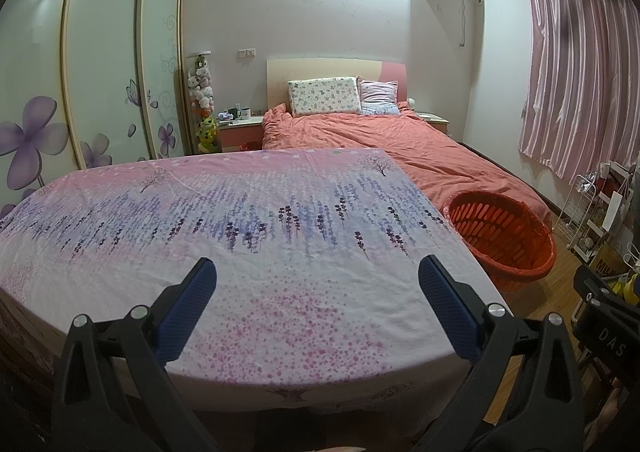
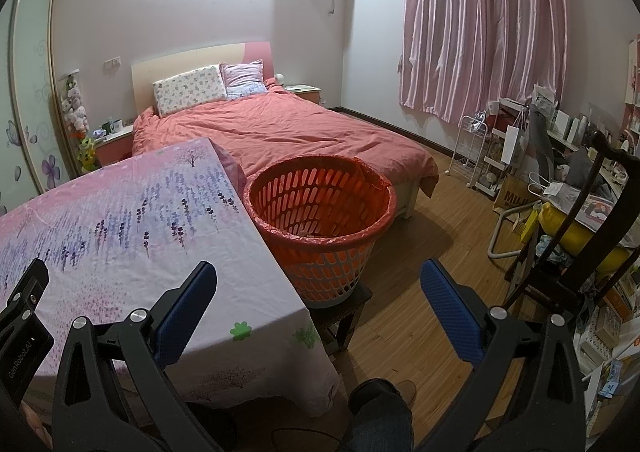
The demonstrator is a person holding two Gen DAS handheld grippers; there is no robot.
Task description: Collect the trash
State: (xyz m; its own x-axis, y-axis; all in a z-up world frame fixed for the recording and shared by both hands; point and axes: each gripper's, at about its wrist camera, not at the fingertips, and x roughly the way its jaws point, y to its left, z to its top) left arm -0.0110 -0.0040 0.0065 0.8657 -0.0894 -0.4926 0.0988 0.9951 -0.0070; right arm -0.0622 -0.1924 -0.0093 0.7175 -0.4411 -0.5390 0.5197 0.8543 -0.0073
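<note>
Room: bedroom, coral-quilted bed [image 2: 280, 128], pink satin curtains [image 2: 480, 32].
Surface: table under lavender-print cloth [image 1: 240, 220].
Basket: round orange slatted plastic basket [image 2: 320, 212] beside table, on dark stool [image 2: 344, 312]; contents possibly paper scraps.
Left gripper [image 1: 316, 284]: jaws wide, holding nothing.
Right gripper [image 2: 318, 288]: likewise spread, empty.
Obstruction: dark wooden chair [image 2: 580, 212], cluttered right.

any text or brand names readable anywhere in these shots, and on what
"GenRobot.AI": on the left tongs' black body, seen in the right view.
"DAS": on the right tongs' black body, seen in the left view; cut off at the edge.
"MUJ": on the brown paper bag by the chair; the rest is hidden.
Papers and boxes on the desk: too small to read.
</note>
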